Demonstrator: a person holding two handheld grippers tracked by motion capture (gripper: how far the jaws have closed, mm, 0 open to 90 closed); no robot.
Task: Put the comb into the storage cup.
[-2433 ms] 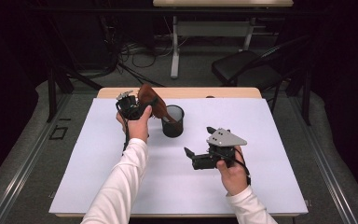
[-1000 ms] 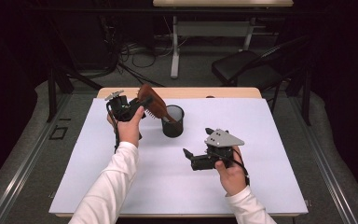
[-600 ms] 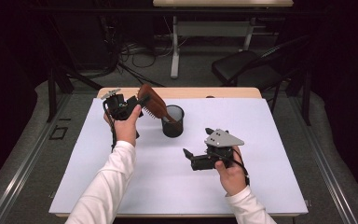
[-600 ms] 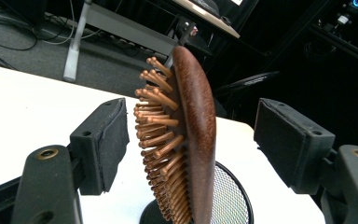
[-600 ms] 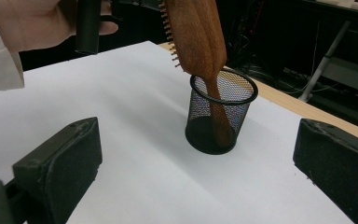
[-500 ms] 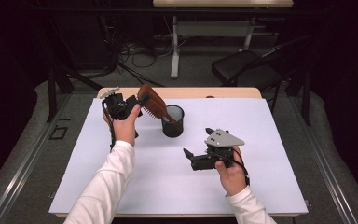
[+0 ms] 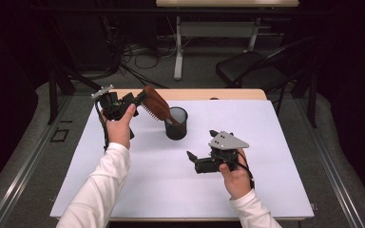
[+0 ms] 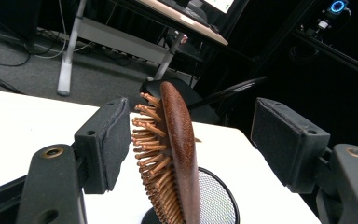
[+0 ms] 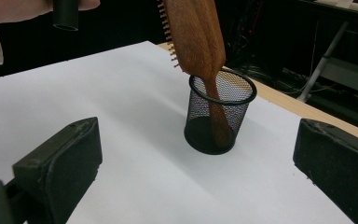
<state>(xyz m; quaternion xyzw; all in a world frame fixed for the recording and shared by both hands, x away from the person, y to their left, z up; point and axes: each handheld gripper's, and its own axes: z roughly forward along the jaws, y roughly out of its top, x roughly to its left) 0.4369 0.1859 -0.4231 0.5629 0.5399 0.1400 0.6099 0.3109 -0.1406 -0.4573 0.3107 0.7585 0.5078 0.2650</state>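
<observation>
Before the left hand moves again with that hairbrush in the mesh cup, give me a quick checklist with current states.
1. Hairbrush handle inside mesh cup: ok.
2. Cup upright on the table: ok.
3. Left gripper clear of the brush: cannot tell; the jaws have just been closing, the head stands between them, and the bristles look close to one pad.
4. Brush standing straight: not ok, it leans.
5. Right gripper open, apart from cup: ok.

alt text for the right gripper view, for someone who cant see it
A wooden hairbrush stands handle-down in a black mesh cup on a white table, leaning left with its bristles facing left. The right tool sits low in front, jaws wide open and apart from both.
</observation>
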